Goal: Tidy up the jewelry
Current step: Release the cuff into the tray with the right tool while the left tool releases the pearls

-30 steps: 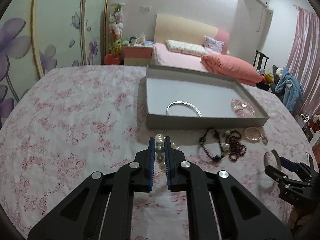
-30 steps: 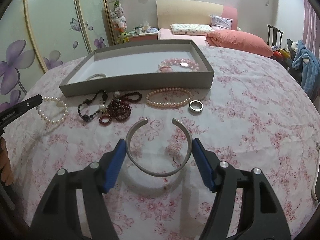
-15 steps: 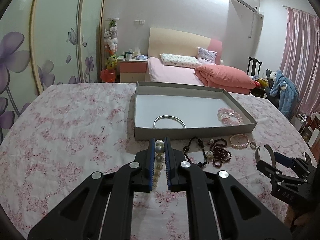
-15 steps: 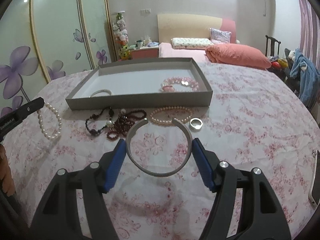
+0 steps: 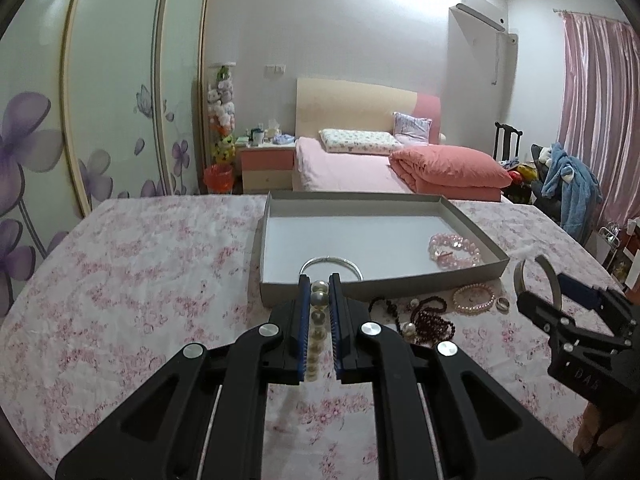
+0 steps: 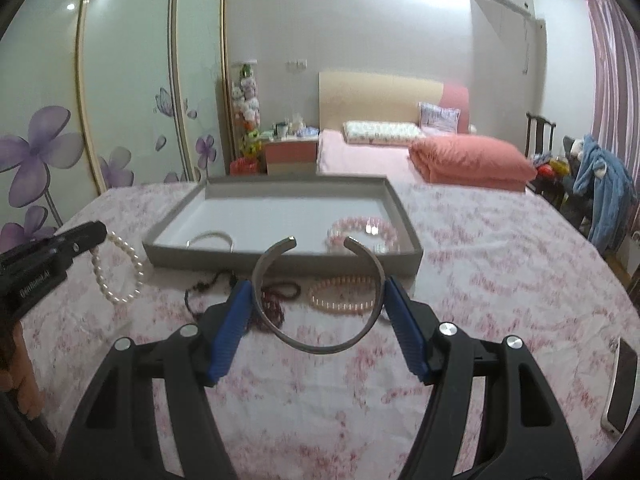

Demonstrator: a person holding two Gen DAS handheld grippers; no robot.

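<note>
Left wrist view: the left gripper [image 5: 319, 292] is clamped on a white pearl bracelet [image 5: 316, 322], held up off the floral tablecloth [image 5: 132, 264] right in front of the grey tray [image 5: 280, 294]. Inside the tray so far: a silver bangle [image 5: 331, 262] near the front wall and a pink crystal bracelet [image 5: 454, 249] toward the right. Left on the cloth are dark bead necklaces [image 5: 424, 316], a pink pearl bracelet [image 5: 474, 299] and a small ring [image 5: 503, 302].

Right wrist view: the right gripper [image 6: 318, 292] grips an open metal cuff bangle [image 6: 320, 312] across its width, lifted just short of the tray's front wall [image 6: 360, 264].

So I'd say roughly two pieces done, two in the air, three-ish waiting. Not even halfway imo.
</note>
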